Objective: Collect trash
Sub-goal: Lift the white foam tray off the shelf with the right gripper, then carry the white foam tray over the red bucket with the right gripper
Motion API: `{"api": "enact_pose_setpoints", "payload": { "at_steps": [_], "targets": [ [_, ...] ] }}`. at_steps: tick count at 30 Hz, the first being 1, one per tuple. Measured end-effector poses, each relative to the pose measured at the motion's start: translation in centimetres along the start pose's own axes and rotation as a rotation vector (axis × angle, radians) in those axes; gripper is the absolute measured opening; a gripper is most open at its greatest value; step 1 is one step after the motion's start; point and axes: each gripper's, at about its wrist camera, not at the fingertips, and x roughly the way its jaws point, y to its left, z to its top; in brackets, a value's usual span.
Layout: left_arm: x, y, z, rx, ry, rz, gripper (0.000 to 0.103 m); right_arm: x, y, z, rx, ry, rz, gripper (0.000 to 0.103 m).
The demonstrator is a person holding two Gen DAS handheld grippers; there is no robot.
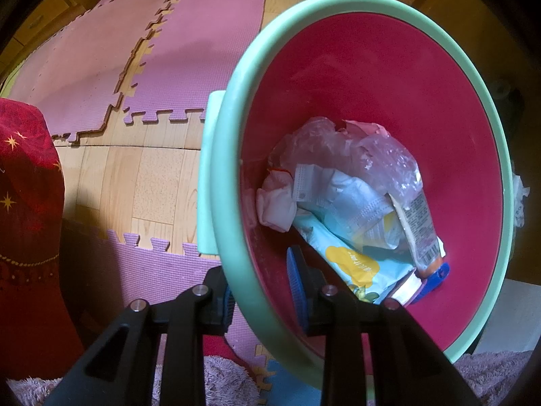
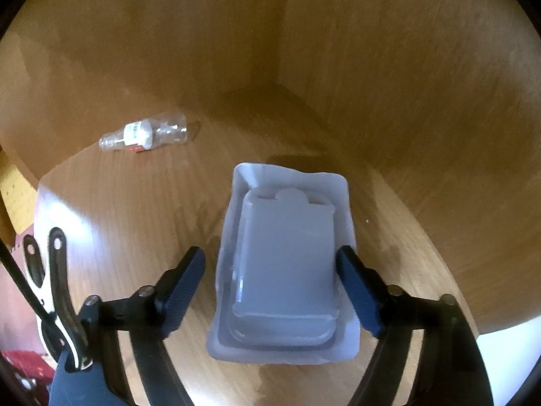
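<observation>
My left gripper (image 1: 262,291) is shut on the mint-green rim (image 1: 338,3) of a bin with a pink inside, one pad outside the wall and one inside. Crumpled wrappers, a face mask and plastic film (image 1: 355,203) lie at the bin's bottom. In the right wrist view a clear plastic blister tray (image 2: 287,223) lies on a wooden surface (image 2: 118,220). My right gripper (image 2: 270,257) stands open around the tray's near half; the left pad is clear of it and the right pad is at its edge. A small clear empty bottle (image 2: 145,133) lies on its side farther back to the left.
Purple foam mats (image 1: 203,50) cover part of a wooden floor (image 1: 152,182). A red cloth with gold stars (image 1: 27,186) is at the left, a fluffy rug (image 1: 219,372) below. Wooden walls meet in a corner (image 2: 280,50) behind the tray. A black-and-white clamp (image 2: 61,287) sits at the left.
</observation>
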Motion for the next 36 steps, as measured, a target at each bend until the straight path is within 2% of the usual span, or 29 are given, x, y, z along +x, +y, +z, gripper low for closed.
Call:
{"api": "enact_pose_setpoints", "payload": {
  "at_steps": [2, 6, 22, 36],
  "targets": [
    [0.0, 0.1, 0.0, -0.002, 0.000, 0.000, 0.029, -0.4, -0.3, -0.4, 0.002, -0.006, 0.012, 0.068],
    [0.0, 0.1, 0.0, -0.003, 0.000, -0.002, 0.029, -0.8, -0.8, -1.1, 0.008, -0.011, 0.042, 0.066],
    [0.0, 0.2, 0.0, -0.002, -0.004, 0.000, 0.028, -5.5, -0.6, -4.6, -0.056, -0.099, 0.204, 0.066],
    [0.0, 0.2, 0.0, -0.002, -0.004, -0.001, 0.028, -9.5, 1.8, -8.0, -0.124, -0.149, 0.340, 0.066]
  ]
}}
